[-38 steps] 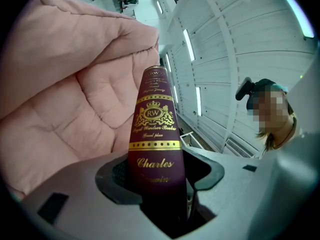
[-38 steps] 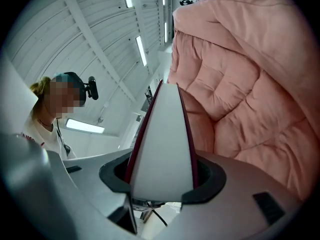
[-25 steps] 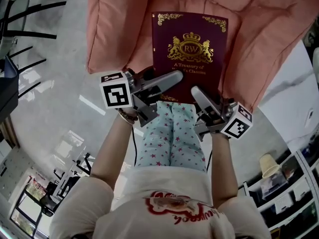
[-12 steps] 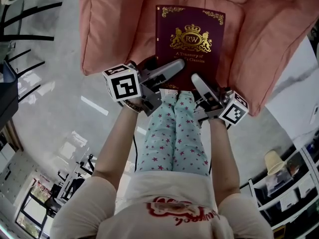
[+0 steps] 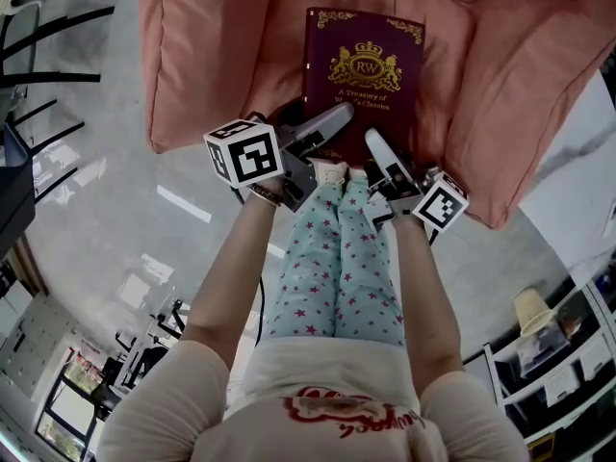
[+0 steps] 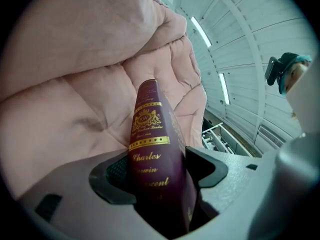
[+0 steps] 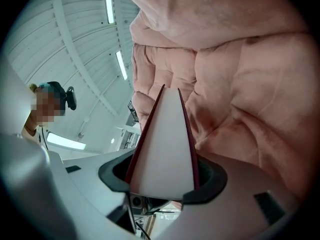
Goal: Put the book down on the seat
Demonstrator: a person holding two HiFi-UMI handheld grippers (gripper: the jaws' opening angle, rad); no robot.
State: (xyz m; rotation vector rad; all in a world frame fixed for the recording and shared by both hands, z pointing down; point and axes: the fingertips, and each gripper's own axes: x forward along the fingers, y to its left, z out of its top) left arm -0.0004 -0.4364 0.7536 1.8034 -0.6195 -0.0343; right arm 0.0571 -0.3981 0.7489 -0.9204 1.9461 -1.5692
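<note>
A maroon book (image 5: 364, 65) with a gold crest lies flat over the pink cushioned seat (image 5: 212, 56), its near edge between both grippers. My left gripper (image 5: 332, 128) stands at the book's near left corner. In the left gripper view the gold-lettered spine (image 6: 147, 129) runs between the jaws of the left gripper (image 6: 160, 169), which are opening and stand slightly off it. My right gripper (image 5: 377, 147) is at the near right corner. There the right gripper (image 7: 162, 176) presses both pads on the covers around the white page edge (image 7: 165, 144).
The seat's puffy arms (image 5: 539, 75) rise on both sides of the book. The person's legs in star-print trousers (image 5: 337, 258) stand against the seat's front. Black chair legs (image 5: 48, 65) cross the glossy floor (image 5: 106, 191) at left. Shelves (image 5: 568, 354) stand at the lower right.
Both grippers and the book have moved forward, deeper onto the seat cushion. The book now sits farther up in the head view.
</note>
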